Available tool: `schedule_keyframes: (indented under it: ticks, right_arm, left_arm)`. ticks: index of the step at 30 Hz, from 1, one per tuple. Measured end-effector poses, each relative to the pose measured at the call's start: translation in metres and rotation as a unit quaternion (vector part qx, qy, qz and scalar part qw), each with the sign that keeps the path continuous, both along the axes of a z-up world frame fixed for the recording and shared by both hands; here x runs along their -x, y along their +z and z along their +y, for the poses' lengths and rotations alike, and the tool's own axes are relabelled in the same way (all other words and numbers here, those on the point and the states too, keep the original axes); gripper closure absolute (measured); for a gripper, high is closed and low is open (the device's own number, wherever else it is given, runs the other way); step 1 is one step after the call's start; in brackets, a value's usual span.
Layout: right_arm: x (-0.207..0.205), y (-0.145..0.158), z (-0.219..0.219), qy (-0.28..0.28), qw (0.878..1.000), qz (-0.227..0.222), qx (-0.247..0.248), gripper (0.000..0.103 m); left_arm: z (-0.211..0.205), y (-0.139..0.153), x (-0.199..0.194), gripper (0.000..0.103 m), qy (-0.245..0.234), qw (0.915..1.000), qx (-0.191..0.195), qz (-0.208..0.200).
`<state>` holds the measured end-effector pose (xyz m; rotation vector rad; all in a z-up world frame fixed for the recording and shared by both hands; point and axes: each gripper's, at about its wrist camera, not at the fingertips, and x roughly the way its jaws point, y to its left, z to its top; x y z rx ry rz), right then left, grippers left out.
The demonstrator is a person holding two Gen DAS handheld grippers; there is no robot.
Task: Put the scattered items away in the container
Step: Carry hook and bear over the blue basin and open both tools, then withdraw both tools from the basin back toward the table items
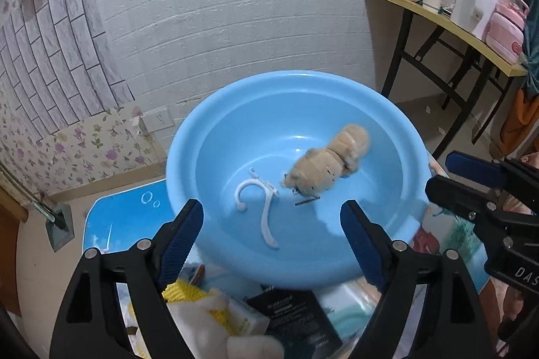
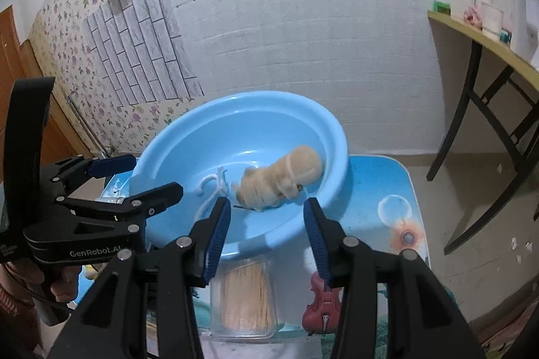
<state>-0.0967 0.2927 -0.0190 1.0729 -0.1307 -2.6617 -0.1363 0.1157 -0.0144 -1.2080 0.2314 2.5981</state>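
A light blue basin [image 1: 188, 136] stands on a small table. Inside it lie a tan plush toy [image 1: 330, 160], a white plastic hook [image 1: 259, 200] and a small dark clip [image 1: 306, 200]. My left gripper [image 1: 273, 224] hangs over the basin's near rim, open, with nothing between its pads. My right gripper [image 2: 266, 224] is open too, above the basin's [image 2: 168, 143] near edge. Beneath it on the table lie a clear box of toothpicks [image 2: 246, 298] and a red toy violin [image 2: 323, 305]. The plush toy [image 2: 286, 177] and the hook [image 2: 212, 187] also show in the right wrist view.
Nearest me in the left wrist view lie a black box [image 1: 296, 318], a yellow cloth [image 1: 202, 301] and something white and fluffy [image 1: 215, 325]. The table has a blue printed cover [image 2: 380, 183]. A side table [image 1: 438, 18] with cups and a pink container [image 1: 505, 28] stands at the right wall.
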Motion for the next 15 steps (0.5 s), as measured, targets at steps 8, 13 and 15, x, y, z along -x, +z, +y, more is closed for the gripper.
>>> schedule_keyframes:
  ticks: [8, 13, 15]
  right_arm:
    - [-0.023, -0.001, -0.013, -0.007, 1.000, 0.012, 0.003, 0.058]
    - [-0.031, -0.001, -0.019, -0.004, 1.000, 0.017, 0.002, 0.059]
    - [-0.034, -0.001, -0.022, -0.002, 1.000, 0.020, -0.002, 0.059]
  left_arm:
    - [-0.013, -0.002, -0.030, 0.019, -0.007, 0.9996, -0.025, 0.014]
    - [-0.019, 0.004, -0.056, 0.019, -0.020, 0.9978, -0.044, 0.045]
    - [-0.025, 0.003, -0.065, 0.014, -0.015, 0.9972, -0.048, 0.056]
